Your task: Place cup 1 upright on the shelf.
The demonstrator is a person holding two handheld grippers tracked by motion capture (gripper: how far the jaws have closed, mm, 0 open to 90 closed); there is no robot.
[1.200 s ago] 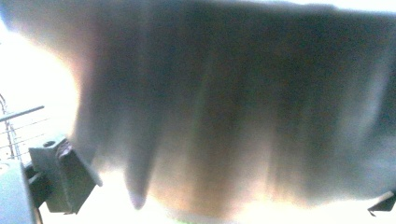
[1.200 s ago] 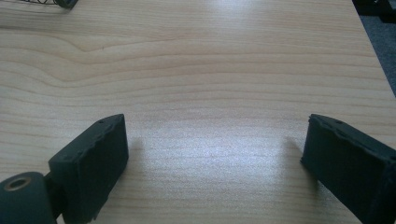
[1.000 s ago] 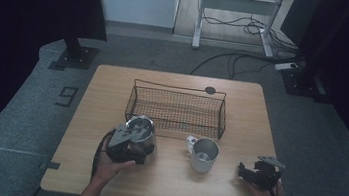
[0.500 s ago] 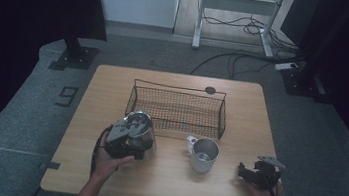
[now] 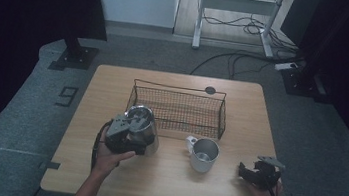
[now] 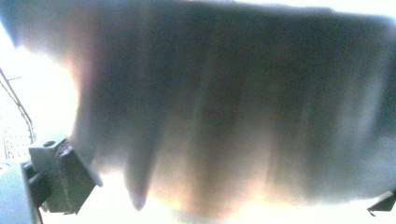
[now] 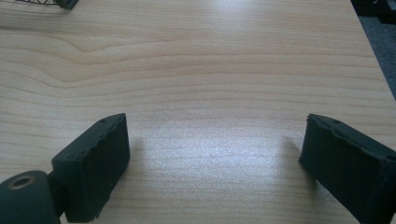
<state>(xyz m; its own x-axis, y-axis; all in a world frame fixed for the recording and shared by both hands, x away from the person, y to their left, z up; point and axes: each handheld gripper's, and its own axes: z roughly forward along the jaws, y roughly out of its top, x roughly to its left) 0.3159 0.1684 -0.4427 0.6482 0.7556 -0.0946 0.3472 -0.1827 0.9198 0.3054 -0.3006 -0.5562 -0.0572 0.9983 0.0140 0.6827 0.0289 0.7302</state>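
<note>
A large shiny steel cup (image 5: pixel 142 123) hangs just above the wooden table (image 5: pixel 166 187), in front of the left end of the black wire basket (image 5: pixel 179 109). My left gripper (image 5: pixel 130 135) is shut on its near side. In the left gripper view the cup's blurred metal wall (image 6: pixel 219 107) spans the space between the two pads (image 6: pixel 63 179). A smaller steel mug (image 5: pixel 204 155) with a white handle stands upright in front of the basket's right part. My right gripper (image 5: pixel 258 173) rests low at the front right, jaws open over bare wood (image 7: pixel 215 154).
A small black disc (image 5: pixel 210 90) lies behind the basket near the table's far edge. Grey floor surrounds the table. A metal stand (image 5: pixel 239 7) and cables are beyond it.
My left gripper has lifted the steel cup a little and carried it slightly toward the basket. The right gripper and the mug have kept still.
</note>
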